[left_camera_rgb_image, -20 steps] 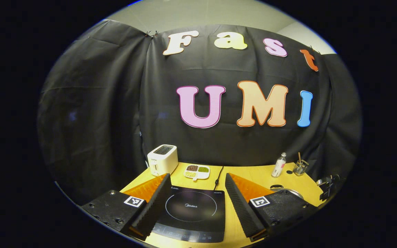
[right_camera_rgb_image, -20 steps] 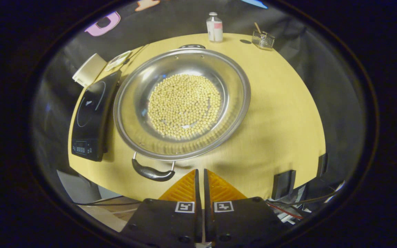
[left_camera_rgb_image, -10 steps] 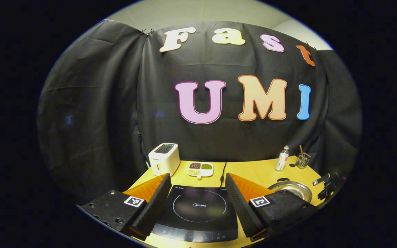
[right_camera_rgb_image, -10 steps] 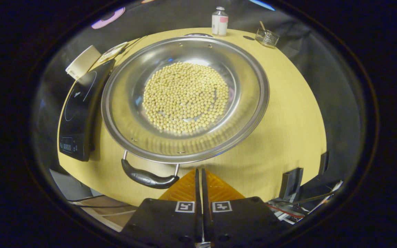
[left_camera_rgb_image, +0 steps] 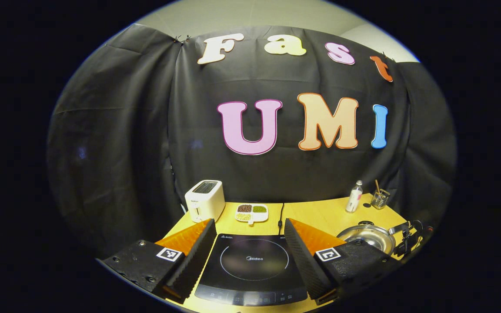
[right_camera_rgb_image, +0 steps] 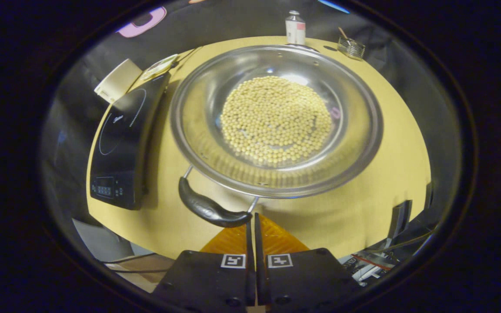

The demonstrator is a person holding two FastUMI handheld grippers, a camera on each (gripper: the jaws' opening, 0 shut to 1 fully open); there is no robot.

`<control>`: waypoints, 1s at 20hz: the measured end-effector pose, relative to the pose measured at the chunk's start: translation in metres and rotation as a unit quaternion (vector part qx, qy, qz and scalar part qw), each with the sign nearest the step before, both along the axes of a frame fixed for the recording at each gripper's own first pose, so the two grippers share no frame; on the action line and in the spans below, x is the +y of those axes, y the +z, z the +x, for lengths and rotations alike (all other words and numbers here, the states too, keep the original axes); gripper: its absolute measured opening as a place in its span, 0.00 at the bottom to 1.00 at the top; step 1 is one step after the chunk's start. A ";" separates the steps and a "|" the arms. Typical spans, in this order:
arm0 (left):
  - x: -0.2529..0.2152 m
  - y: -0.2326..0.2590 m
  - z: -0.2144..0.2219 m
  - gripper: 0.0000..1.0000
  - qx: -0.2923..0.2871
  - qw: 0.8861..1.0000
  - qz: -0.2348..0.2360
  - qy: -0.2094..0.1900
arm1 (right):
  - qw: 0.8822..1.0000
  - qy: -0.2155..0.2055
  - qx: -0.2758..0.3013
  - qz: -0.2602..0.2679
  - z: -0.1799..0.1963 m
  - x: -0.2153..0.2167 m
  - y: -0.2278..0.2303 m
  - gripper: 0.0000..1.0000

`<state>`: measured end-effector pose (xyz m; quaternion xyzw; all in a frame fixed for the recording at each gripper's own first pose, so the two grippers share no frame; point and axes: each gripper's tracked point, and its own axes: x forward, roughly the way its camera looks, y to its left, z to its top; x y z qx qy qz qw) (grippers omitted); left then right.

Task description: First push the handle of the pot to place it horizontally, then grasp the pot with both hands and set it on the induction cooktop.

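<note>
The left gripper (left_camera_rgb_image: 248,243) hangs wide open above the flat black induction cooktop (left_camera_rgb_image: 252,269). Right of it on the yellow table (right_camera_rgb_image: 389,143) sits the shallow steel pot (right_camera_rgb_image: 276,117) of pale beans; the right gripper (right_camera_rgb_image: 252,219), fingers pressed together and empty, seems to touch its black handle (right_camera_rgb_image: 209,208).

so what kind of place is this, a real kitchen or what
Probably a staged kitchen booth, not a real kitchen: a yellow table backed by a draped black cloth wall, set with an induction cooktop, a toaster and a steel pot of beans.
</note>
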<state>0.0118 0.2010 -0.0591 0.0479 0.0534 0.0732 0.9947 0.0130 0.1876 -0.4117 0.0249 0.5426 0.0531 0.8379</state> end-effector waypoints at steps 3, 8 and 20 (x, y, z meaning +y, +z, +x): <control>0.005 -0.003 -0.004 0.92 0.003 1.000 -0.001 -0.002 | 1.000 0.003 -0.007 0.008 0.006 0.018 0.001 0.00; 0.014 -0.010 -0.009 0.92 0.010 1.000 -0.006 0.001 | 1.000 0.009 -0.021 0.018 0.023 0.042 0.003 0.00; 0.035 -0.024 -0.017 0.96 0.023 0.999 -0.019 0.015 | 0.996 -0.031 -0.055 0.065 0.084 0.106 0.012 0.00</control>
